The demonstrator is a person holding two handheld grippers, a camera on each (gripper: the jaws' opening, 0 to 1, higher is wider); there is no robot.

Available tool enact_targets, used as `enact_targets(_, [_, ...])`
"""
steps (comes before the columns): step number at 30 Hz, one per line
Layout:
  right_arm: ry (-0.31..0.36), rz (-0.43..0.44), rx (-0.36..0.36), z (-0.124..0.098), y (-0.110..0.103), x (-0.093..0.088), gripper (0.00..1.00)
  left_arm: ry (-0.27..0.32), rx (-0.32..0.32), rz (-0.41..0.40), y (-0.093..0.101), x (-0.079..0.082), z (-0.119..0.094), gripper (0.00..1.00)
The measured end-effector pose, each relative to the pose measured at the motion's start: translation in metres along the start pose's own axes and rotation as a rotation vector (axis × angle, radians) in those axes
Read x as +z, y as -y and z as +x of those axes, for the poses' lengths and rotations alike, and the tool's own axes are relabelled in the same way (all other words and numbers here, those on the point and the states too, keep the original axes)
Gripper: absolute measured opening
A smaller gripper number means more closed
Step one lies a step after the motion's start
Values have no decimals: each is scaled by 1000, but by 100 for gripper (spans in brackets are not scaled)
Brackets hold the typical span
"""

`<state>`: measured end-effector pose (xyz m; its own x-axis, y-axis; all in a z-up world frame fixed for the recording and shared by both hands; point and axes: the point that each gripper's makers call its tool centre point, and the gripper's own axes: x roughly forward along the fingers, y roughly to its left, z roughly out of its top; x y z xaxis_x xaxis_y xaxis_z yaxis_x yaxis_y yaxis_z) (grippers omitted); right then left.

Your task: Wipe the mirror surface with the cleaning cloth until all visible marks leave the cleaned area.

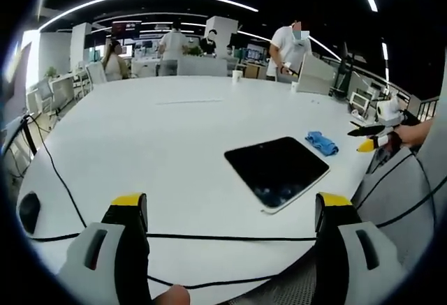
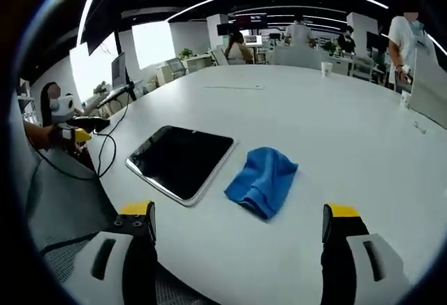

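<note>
The mirror (image 1: 277,171) is a dark rounded rectangle with a pale rim, lying flat near the white table's edge. The crumpled blue cleaning cloth (image 1: 322,142) lies on the table just beyond the mirror's far corner. In the right gripper view the mirror (image 2: 180,160) lies left of centre and the cloth (image 2: 263,179) right beside it, apart from both grippers. My left gripper (image 1: 230,211) is open and empty, short of the mirror. My right gripper (image 2: 239,213) is open and empty, in front of the cloth. Each gripper also appears in the other's view, the right gripper (image 1: 367,139) and the left gripper (image 2: 87,127), off the table's edge.
The large white table (image 1: 160,130) stretches far back. Black cables (image 1: 209,236) run along its near edge. Paper cups (image 1: 237,75) stand at the far side, one cup (image 2: 326,68) in the right gripper view. Several people stand beyond the table by desks.
</note>
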<state>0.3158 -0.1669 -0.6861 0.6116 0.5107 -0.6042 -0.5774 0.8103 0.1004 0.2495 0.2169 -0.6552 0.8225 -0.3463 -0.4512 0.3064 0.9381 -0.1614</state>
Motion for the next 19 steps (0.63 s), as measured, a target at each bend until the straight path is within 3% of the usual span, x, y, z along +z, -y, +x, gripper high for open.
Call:
enact_targets(7, [26, 1, -5, -3, -1, 5, 98, -3, 6, -8, -1, -2, -2, 99])
enact_targets(15, [11, -9, -46, -2, 2, -2, 98, 9, 6, -3, 0, 3, -1, 99])
enact_targets(19, [35, 37, -39, -3, 3, -1, 98, 19, 10, -14, -1, 5, -1, 99])
